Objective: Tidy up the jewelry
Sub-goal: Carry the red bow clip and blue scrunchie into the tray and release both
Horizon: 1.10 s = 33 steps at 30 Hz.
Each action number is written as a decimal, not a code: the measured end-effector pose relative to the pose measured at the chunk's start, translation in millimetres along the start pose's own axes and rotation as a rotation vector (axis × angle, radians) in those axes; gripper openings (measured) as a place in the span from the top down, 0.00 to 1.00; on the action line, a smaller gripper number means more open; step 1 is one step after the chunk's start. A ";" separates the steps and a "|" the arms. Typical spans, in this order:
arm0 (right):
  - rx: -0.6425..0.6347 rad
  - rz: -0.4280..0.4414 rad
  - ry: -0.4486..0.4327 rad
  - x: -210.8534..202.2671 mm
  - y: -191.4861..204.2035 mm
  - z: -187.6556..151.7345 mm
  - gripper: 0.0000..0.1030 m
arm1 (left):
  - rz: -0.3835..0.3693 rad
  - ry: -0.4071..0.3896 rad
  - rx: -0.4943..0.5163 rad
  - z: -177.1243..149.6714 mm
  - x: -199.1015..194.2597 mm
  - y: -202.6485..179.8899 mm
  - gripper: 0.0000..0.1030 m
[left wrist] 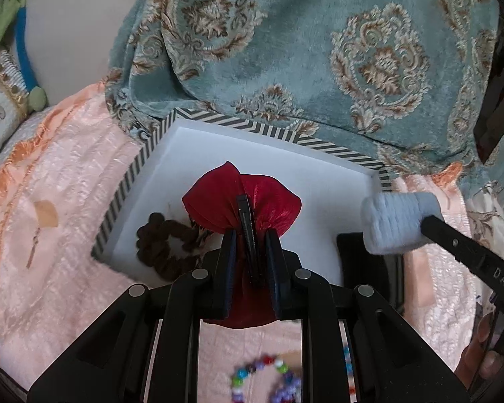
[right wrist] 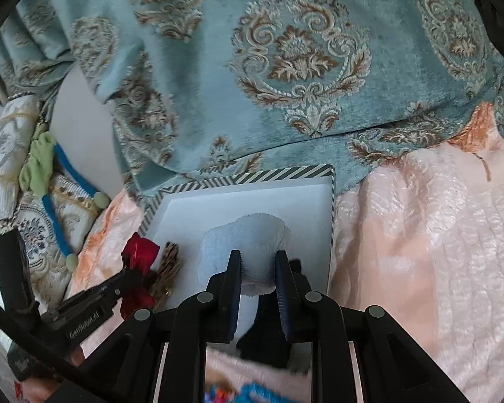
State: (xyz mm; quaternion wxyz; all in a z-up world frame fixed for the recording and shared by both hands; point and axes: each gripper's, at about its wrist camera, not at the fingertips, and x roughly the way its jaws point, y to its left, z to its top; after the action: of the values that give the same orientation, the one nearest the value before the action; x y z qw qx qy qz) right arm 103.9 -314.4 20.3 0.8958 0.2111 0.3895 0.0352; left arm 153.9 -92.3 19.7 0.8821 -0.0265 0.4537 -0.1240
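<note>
red satin bow clip (left wrist: 242, 198) pinched in left tongs (left wrist: 251, 262), pale fluffy scrunchie (right wrist: 248, 245) in right tongs (right wrist: 258, 278), both over white box (left wrist: 285, 168) beside brown scrunchie (left wrist: 164, 248)

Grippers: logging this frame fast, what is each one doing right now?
Left gripper: shut on the red hair bow.
Right gripper: shut on the pale blue fluffy item.

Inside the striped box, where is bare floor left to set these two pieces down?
Bare white floor runs along the far wall of the striped box, beyond the red bow clip. It is crowded near the brown scrunchie at the near-left and the black item at the near-right.
</note>
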 end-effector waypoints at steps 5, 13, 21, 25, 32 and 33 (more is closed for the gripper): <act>0.009 -0.042 0.016 37.4 -12.3 13.4 0.82 | 0.041 0.024 -0.014 9.1 33.5 5.5 0.84; -0.034 -0.152 0.076 74.7 -27.8 7.6 0.82 | 0.079 0.058 -0.024 12.4 69.8 14.7 0.84; -0.080 -0.138 0.048 52.0 -17.5 3.6 0.60 | 0.082 0.064 -0.026 7.1 77.2 14.3 0.54; -0.072 -0.121 0.052 36.3 -15.6 -6.0 0.59 | 0.088 0.038 -0.036 10.3 64.7 16.5 0.47; -0.071 -0.104 0.065 9.4 -6.1 -30.0 0.58 | 0.088 -0.002 -0.021 8.6 29.5 11.9 0.46; -0.073 -0.099 0.063 5.8 -2.6 -32.6 0.58 | 0.090 -0.010 -0.013 6.3 22.8 10.4 0.46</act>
State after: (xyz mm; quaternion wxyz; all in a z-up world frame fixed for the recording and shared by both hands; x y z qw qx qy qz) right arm 84.4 -304.0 -4.4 0.8910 0.1574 0.4257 0.0118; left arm 173.7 -88.2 3.7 0.8887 -0.0125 0.4510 -0.0811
